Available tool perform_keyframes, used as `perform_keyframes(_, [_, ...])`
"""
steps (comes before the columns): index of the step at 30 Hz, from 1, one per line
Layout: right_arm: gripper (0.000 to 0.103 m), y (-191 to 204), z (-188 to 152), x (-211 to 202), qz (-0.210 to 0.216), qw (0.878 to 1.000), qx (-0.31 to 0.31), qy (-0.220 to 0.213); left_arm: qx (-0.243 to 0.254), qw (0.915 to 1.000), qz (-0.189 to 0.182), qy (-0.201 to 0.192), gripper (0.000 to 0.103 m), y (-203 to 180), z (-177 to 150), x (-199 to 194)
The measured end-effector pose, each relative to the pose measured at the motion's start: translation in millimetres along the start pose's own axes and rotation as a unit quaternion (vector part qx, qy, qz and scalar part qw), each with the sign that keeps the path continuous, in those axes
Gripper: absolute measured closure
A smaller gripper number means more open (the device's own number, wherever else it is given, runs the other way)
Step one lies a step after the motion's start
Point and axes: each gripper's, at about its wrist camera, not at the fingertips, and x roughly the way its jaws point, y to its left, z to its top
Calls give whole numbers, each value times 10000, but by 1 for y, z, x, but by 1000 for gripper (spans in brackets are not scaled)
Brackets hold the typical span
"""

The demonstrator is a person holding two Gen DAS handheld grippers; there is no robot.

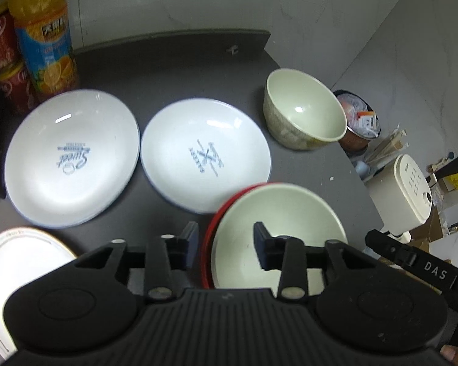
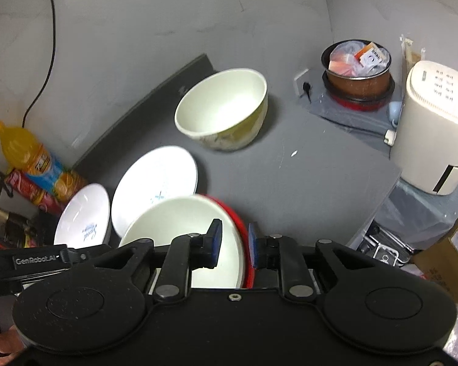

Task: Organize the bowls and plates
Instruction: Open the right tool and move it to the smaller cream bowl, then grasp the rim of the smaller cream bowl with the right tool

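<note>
A cream bowl [image 1: 274, 228] [image 2: 180, 222] sits nested in a red bowl [image 1: 207, 253] [image 2: 232, 210] on the dark table [image 1: 174, 70]. My left gripper [image 1: 226, 244] stands open astride the left rim of the pair, its pads clear of it. My right gripper [image 2: 233, 242] is open astride the opposite rim, with one finger inside the bowl and one outside. A second cream bowl [image 1: 302, 113] [image 2: 223, 106] stands alone farther back. Two white printed plates [image 1: 73, 158] [image 1: 204, 155] lie side by side. A gold-rimmed plate [image 1: 21, 256] lies near left.
An orange juice bottle [image 1: 42, 36] and red cans [image 1: 3, 48] stand at the back left corner. The table's right edge drops to a floor holding a white appliance [image 2: 433, 122] and a pot with bags in it [image 2: 357, 64]. A black cable [image 2: 45, 45] hangs on the wall.
</note>
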Motion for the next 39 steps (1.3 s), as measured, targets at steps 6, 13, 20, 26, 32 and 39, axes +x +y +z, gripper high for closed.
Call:
perform_keyframes(6, [54, -3, 15, 5, 76, 9999, -38, -89, -60, 9997, 108, -189, 39, -8, 15, 1])
perform_keyframes(13, [44, -9, 37, 17, 191, 9997, -89, -78, -206, 9995, 146, -215, 37, -16, 35, 16])
perform_keyframes(20, [44, -19, 64, 38, 270, 9994, -217, 11, -382, 9988, 173, -252, 37, -28, 60, 40])
perform_keyframes(26, [44, -30, 90, 62, 349, 9988, -311, 115, -631, 9973, 225, -288, 37, -36, 80, 63])
perform_keyframes(32, [44, -35, 114, 87, 393, 9977, -497, 228, -880, 9954, 229, -312, 37, -44, 100, 87])
perform_keyframes(39, [44, -41, 135, 115, 426, 9968, -574, 369, -1064, 9936, 279, -272, 37, -49, 123, 116])
